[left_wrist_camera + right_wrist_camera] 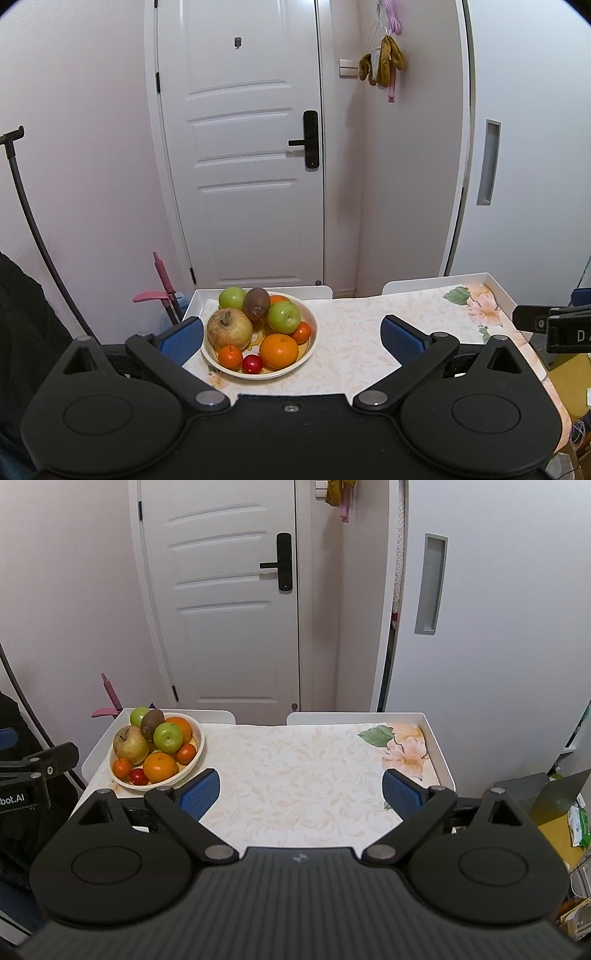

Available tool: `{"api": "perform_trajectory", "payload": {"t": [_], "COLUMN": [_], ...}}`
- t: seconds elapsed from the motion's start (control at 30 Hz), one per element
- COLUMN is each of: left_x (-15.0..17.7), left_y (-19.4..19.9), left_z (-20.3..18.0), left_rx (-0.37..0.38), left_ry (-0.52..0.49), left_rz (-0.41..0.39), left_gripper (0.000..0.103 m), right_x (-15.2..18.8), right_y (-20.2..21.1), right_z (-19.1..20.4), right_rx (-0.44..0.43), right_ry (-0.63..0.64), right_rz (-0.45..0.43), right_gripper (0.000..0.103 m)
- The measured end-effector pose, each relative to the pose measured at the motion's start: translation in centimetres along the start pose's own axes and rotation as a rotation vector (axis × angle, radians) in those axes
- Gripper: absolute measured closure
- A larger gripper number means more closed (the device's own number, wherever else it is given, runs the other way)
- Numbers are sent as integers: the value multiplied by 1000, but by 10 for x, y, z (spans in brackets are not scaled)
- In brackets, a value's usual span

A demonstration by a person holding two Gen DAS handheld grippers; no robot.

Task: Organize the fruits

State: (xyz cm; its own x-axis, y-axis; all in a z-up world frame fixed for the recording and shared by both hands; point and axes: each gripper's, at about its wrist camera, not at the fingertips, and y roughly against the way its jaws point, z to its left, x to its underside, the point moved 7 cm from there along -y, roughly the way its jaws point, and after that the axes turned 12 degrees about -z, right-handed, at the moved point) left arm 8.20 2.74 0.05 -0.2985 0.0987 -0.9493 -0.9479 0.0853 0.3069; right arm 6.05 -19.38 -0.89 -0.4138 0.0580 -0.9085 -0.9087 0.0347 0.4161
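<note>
Nine fruits: all heaped in one bowl (312, 345) at about ten o'clock on the tabletop (295, 775), near its left edge.
Heap: a brownish apple (229, 328), two green apples (283, 316), a kiwi (256, 303), a large orange (279, 350), small oranges (230, 357) and a small red fruit (252, 363) at the near rim.
Left gripper (293, 330): empty, jaws spread wide, hovering short of the bowl with its left pad just beside the rim at nine o'clock.
Right gripper (301, 794): empty, jaws wide, over bare cloth, well apart from the bowl.
Risk, rolling: the fruits are round and lean on each other; lifting a lower one would likely free the kiwi or a green apple.
Risk, edge: the bowl sits close to the left edge, so a nudge from the left pad could push or tip it.
Risk, grip: smooth skins may slip from flat pads if pinched off-centre.
Risk, small fruit: the red one lies wedged by the orange; reaching it may knock its neighbours.
</note>
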Motion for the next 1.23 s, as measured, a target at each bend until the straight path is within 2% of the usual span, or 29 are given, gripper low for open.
{"api": "perform_trajectory", "payload": {"t": [1.23], "left_x": [1], "left_y": [-16], "left_z": [-4], "left_rx": [14], "left_ry": [-11], "left_rz": [15], "left_gripper": [0], "right_x": [0], "right_y": [-20], "right_z": [-4], "right_rx": [11], "right_ry": [-37], "right_rz": [21], "right_gripper": [0]}}
